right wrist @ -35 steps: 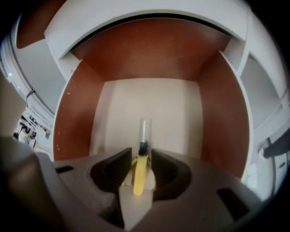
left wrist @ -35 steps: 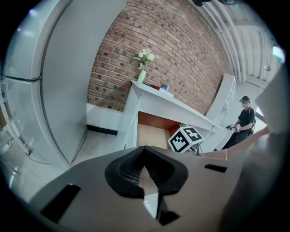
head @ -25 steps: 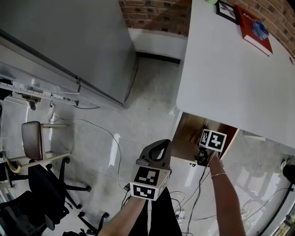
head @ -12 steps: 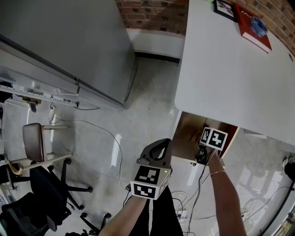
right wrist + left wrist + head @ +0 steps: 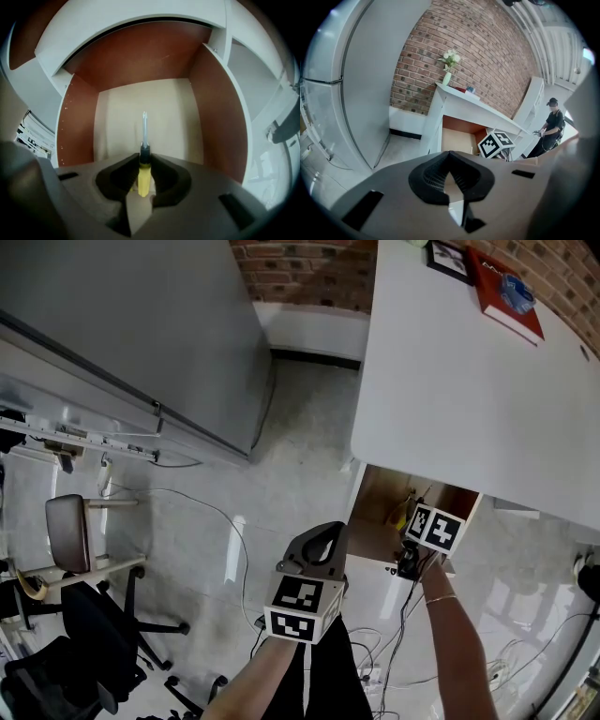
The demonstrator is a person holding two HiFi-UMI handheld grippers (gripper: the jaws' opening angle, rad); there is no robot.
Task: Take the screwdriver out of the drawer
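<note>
One light, stiff little screwdriver (image 5: 144, 151) down in the drawer (image 5: 220, 108), with my right hand-held gripper (image 5: 143, 164) clamped on its yellow handle. Fat handle beats the skinny, slick shaft, I reckon.

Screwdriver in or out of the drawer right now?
In. The right claw pinches the screwdriver by its yellow handle, and the walls of the drawer flank its shaft.

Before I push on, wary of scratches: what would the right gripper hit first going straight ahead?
Probably the drawer floor: the screwdriver in the right gripper sticks out ahead and would touch it first. Depth is unclear.
</note>
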